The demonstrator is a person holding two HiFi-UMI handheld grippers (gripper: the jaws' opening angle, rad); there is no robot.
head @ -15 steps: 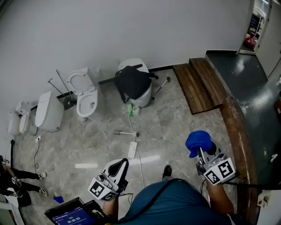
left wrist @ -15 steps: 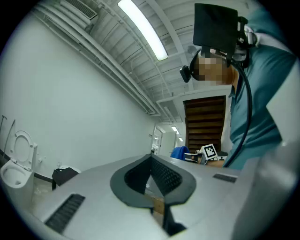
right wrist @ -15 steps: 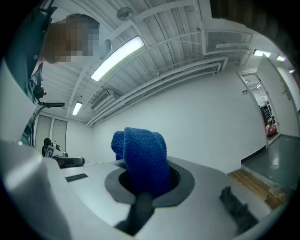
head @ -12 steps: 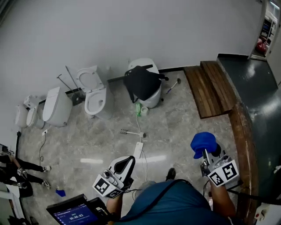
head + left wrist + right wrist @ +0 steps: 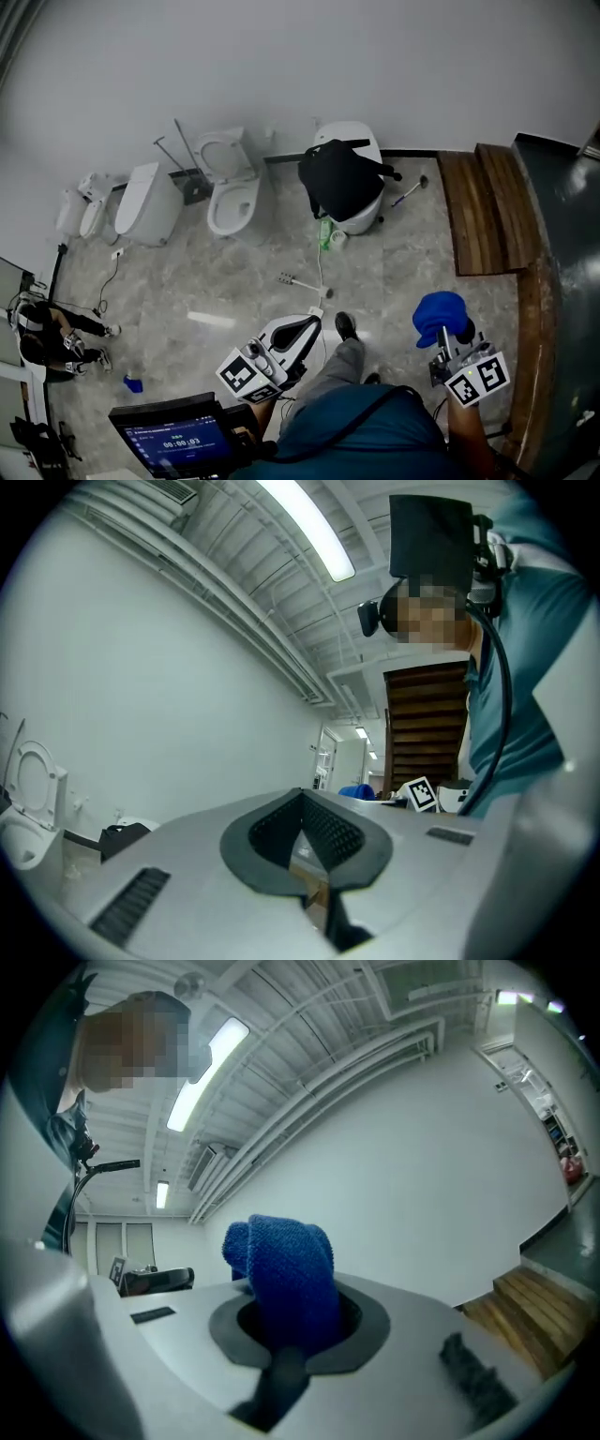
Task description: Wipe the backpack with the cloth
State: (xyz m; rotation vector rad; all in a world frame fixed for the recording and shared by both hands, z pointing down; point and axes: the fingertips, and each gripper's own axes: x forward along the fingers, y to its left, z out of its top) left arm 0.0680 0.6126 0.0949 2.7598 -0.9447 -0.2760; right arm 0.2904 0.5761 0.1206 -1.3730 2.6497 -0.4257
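Blue cloth (image 5: 281, 1274) is sitting pinched in the right hand-held gripper (image 5: 286, 1330); the left hand-held gripper (image 5: 302, 808) is pressing together, empty; the backpack (image 5: 339, 178) is draping a toilet (image 5: 349, 132).

1. The backpack (image 5: 339, 180) covers most of the toilet (image 5: 349, 134) under it; we see only white edges.
2. The lower end of the cloth (image 5: 286, 1274) is buried between the jaws of the right gripper (image 5: 281, 1354).
3. We cannot identify the small green item (image 5: 325, 234) beside the backpack.
4. In the left gripper view, the picture's edge cuts off the open toilet (image 5: 23, 799).
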